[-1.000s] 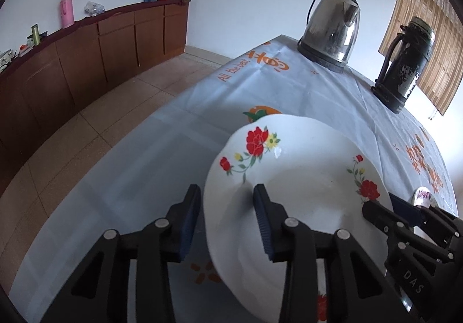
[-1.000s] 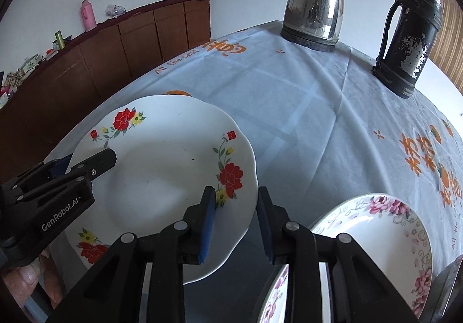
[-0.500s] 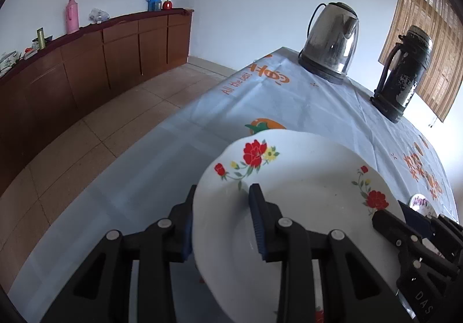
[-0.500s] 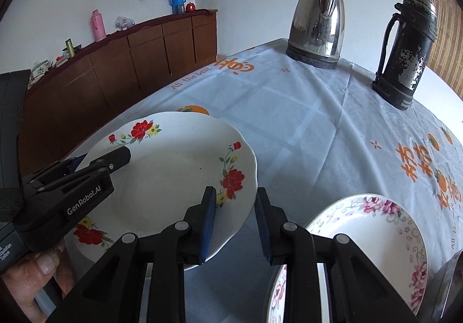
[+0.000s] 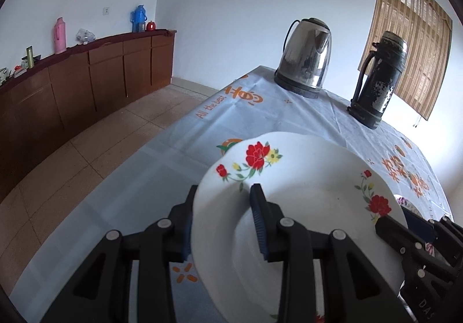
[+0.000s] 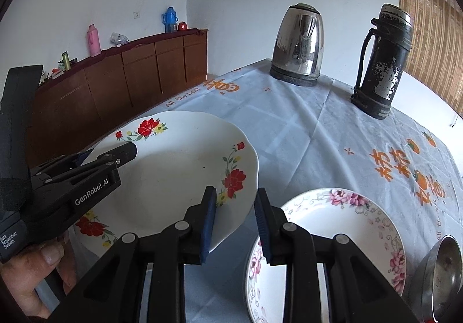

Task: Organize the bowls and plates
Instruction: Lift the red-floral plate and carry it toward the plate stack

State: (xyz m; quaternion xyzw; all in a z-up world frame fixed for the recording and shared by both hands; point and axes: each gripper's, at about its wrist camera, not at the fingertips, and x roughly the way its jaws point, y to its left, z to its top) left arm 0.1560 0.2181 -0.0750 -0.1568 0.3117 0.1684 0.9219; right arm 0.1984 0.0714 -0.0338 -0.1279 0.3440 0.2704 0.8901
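the left tool (image 5: 221, 221) grips the rim of the red-flowered plate (image 5: 312, 195), held tilted above the counter's (image 6: 303, 126) near left edge. the right tool (image 6: 235, 221) holds nothing, jaws slightly apart beside that plate's rim.

"GenRobot.AI" on left gripper (image 6: 86, 159), "All the best" on tablecloth (image 5: 275, 117)

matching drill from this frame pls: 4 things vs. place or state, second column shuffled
1. red-flower plate
2. pink-flower plate
3. steel kettle
4. left gripper

a. flat on the tablecloth, near the right gripper
b. far end of the table, beside the dark flask
c. lifted and tilted, off the table
d. clamped on a plate rim

Pairs: 1-c, 2-a, 3-b, 4-d
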